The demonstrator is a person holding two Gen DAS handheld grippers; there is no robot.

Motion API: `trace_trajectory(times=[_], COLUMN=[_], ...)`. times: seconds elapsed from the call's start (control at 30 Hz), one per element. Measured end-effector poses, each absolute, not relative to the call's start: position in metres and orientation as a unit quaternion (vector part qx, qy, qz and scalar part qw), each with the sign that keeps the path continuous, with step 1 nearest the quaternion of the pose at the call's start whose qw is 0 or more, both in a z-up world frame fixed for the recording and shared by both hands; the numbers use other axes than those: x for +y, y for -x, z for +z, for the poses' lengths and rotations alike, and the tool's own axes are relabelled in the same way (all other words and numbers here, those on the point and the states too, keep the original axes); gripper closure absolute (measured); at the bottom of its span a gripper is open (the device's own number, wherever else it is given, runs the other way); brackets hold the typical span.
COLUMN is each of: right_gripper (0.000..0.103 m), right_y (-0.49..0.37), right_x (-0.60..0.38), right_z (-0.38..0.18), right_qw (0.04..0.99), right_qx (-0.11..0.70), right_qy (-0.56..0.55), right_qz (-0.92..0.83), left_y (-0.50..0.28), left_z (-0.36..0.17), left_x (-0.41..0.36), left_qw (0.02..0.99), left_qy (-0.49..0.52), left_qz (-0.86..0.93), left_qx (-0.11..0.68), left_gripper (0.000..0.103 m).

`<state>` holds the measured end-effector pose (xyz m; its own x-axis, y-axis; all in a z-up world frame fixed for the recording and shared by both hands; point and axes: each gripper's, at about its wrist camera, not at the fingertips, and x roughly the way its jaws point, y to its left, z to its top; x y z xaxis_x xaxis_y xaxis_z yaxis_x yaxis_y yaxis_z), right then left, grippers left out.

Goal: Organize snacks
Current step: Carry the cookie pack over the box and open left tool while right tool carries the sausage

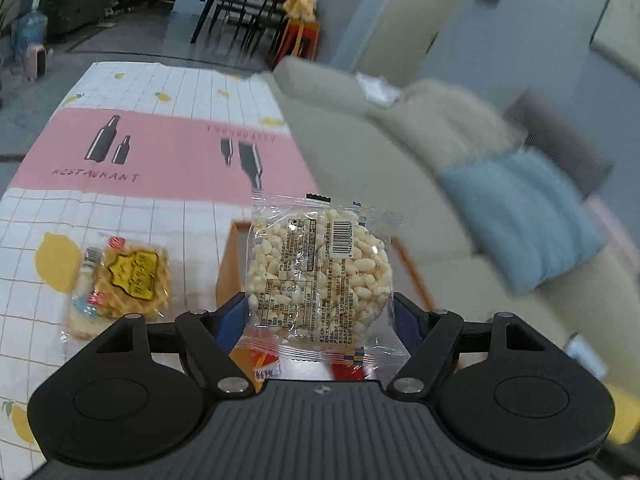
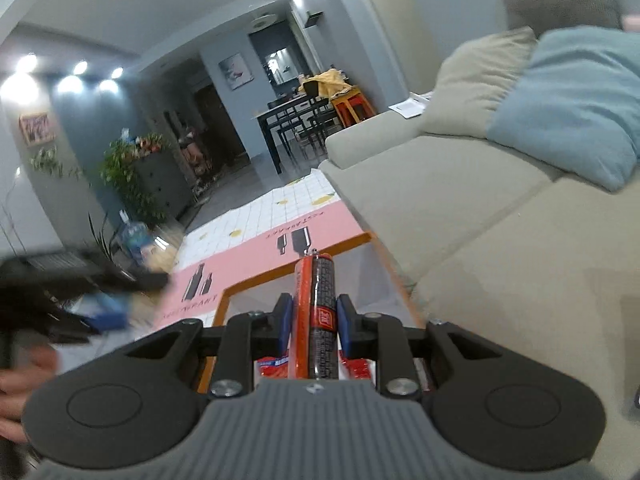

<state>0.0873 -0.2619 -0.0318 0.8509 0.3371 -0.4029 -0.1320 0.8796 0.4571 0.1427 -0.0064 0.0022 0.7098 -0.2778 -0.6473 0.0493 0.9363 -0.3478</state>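
Note:
A clear packet of puffed rice cake [image 1: 318, 268] stands upright between the blue pads of my left gripper [image 1: 322, 316], which is shut on its lower sides. Under it lies an orange-rimmed tray [image 1: 229, 264] with red snack wrappers [image 1: 262, 364] inside. A yellow-labelled snack bag [image 1: 124, 280] lies on the tablecloth left of the tray. In the right wrist view my right gripper [image 2: 314, 320] is shut on a red and black sausage stick [image 2: 316, 312] that points away from me over the same tray [image 2: 256, 283]. Red packets [image 2: 274, 366] show beneath it.
The table wears a white grid cloth with a pink band [image 1: 160, 152]. A beige sofa [image 2: 460, 208] with a blue cushion [image 2: 576, 104] runs along the right. A blurred hand with the other gripper [image 2: 44, 308] is at the left. Dining chairs [image 1: 240, 12] stand far behind.

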Motion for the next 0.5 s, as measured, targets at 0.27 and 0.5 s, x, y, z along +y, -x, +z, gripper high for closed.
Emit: trace_trajectory(times=[0.27,0.5], right_gripper=[0.082,0.082], right_y=[-0.088,-0.088], right_x=[-0.279,-0.281], right_z=[-0.054,-0.055], right_qw=[0.929,0.931], right_qx=[0.272,0.276], right_qy=[-0.229,-0.212], right_qz=[0.103,0.109], left_y=[-0.170,-0.178], left_z=[-0.050,-0.067], left_x=[-0.061,-0.083], left_qw=[0.892,0.888], left_qy=[0.092,0.031], left_qz=[-0.057,-0.049], left_qx=[0.439,0.457], left_gripper=[0.017,0.014])
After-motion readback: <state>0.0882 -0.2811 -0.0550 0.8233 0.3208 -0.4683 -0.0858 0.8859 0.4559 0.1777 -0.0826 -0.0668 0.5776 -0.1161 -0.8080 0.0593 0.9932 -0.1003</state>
